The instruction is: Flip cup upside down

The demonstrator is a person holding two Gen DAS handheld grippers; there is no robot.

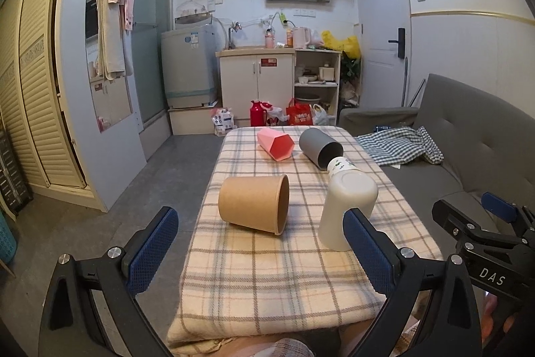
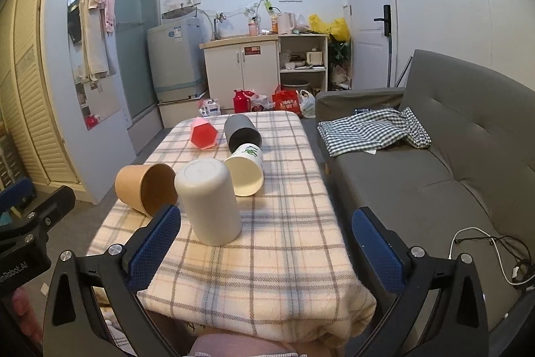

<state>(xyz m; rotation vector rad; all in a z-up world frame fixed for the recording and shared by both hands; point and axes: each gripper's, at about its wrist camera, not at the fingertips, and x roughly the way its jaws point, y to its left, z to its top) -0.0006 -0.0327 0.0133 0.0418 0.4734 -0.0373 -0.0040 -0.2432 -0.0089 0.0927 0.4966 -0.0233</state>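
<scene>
Currently the white cup stands inverted on the desk. Both the left gripper and right gripper are released, empty. Next: grasp the brown cup, lying at 11 o'clock.

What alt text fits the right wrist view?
A white cup stands upside down on a plaid table, beyond the open right claw. Brown, cream, grey and pink cups lie on their sides behind.

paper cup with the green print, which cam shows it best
The right wrist view. There the cream paper cup with the green print lies on its side with its open mouth and printed wall fully visible. In the left wrist view the white plastic cup hides all but its printed end.
</scene>
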